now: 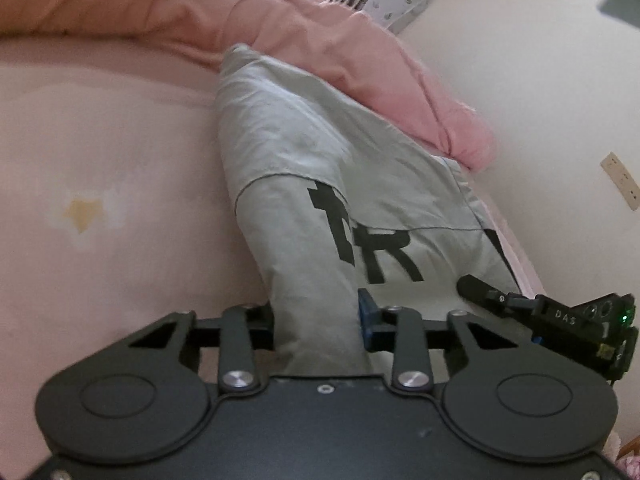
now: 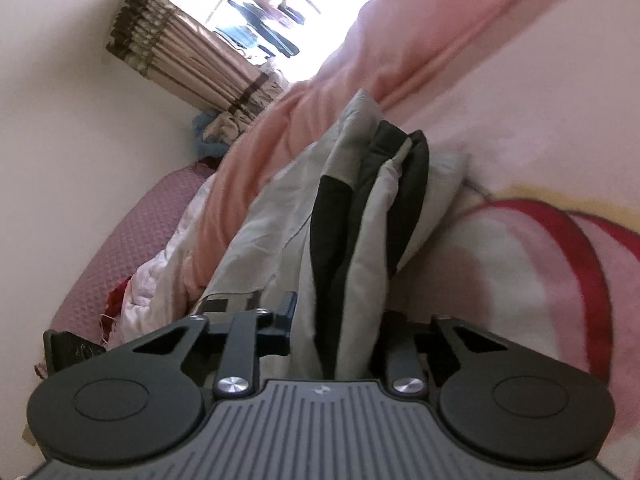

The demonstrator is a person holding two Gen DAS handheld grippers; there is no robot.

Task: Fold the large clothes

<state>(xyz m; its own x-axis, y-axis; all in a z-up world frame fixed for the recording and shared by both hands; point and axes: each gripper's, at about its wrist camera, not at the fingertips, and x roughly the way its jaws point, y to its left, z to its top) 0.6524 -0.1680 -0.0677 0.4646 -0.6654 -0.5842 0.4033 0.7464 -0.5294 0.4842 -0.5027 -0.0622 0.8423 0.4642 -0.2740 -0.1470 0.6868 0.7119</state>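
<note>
Left tongs [image 1: 318, 320] pinching grey garment [image 1: 320, 184] — cloth fills gap between fingers, runs ahead over pink bed sheet [image 1: 100, 140]. Right tongs [image 2: 334, 332] clamped on bunched grey-and-black part of same garment [image 2: 340, 220], folds hanging ahead. Likely two grips on one edge, so cloth lifts evenly for fold. Black lettering ahead of left tongs partly cut off, unreadable. Pink quilt [image 1: 360, 60] beyond garment. Fingertips of both buried in cloth — garment's full shape and far edge hidden.
</note>
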